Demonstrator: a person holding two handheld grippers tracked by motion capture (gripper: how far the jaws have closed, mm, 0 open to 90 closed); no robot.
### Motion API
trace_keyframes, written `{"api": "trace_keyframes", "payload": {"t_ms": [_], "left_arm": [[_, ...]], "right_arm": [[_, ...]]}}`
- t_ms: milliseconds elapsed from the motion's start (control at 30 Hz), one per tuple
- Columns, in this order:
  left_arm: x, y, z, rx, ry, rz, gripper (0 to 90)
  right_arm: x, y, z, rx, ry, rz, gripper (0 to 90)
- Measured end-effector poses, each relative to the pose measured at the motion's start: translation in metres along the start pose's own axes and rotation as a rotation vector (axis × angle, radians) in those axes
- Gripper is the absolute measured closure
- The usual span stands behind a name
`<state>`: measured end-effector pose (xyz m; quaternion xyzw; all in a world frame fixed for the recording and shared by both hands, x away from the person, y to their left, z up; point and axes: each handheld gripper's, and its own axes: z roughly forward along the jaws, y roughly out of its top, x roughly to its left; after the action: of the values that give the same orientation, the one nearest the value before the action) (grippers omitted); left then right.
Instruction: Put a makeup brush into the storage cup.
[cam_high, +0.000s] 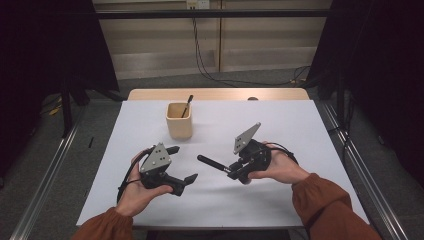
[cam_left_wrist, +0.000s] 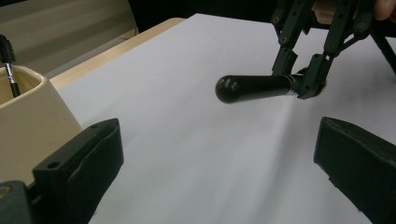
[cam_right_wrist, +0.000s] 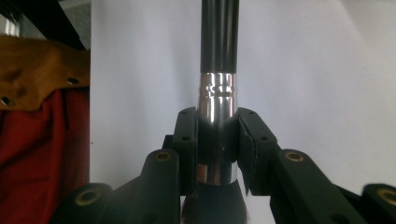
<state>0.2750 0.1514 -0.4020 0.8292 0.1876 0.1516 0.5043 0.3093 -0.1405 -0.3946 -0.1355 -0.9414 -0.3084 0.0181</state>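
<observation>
right gripper (cam_right_wrist: 218, 154) clamped on brush (cam_right_wrist: 219, 60) ferrule | black handle points away | white table (cam_right_wrist: 303, 70) beneath

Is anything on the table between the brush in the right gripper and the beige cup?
Nothing visible does. The right gripper is shut on the brush, handle pointing toward the left gripper. The cup stands farther back with bare white table between; a smaller brush already leans inside.
</observation>
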Motion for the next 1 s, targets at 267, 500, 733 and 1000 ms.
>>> {"api": "trace_keyframes", "payload": {"t_ms": [267, 500, 733, 1000], "left_arm": [[0.0, 0.007, 0.003, 0.066, -0.065, -0.002, 3.3], [0.004, 0.014, 0.012, 0.168, -0.122, 0.031, 4.8], [0.001, 0.022, 0.017, 0.239, -0.186, 0.069, 6.1], [-0.002, 0.024, 0.027, 0.337, -0.245, 0.106, 9.5]], "right_arm": [[-0.001, 0.01, 0.005, 0.104, -0.001, -0.043, 71.2], [0.002, 0.018, 0.011, 0.194, 0.017, -0.064, 71.2], [0.003, 0.026, 0.017, 0.273, 0.021, -0.126, 71.2], [0.003, 0.03, 0.017, 0.329, 0.029, -0.149, 71.2]]}}
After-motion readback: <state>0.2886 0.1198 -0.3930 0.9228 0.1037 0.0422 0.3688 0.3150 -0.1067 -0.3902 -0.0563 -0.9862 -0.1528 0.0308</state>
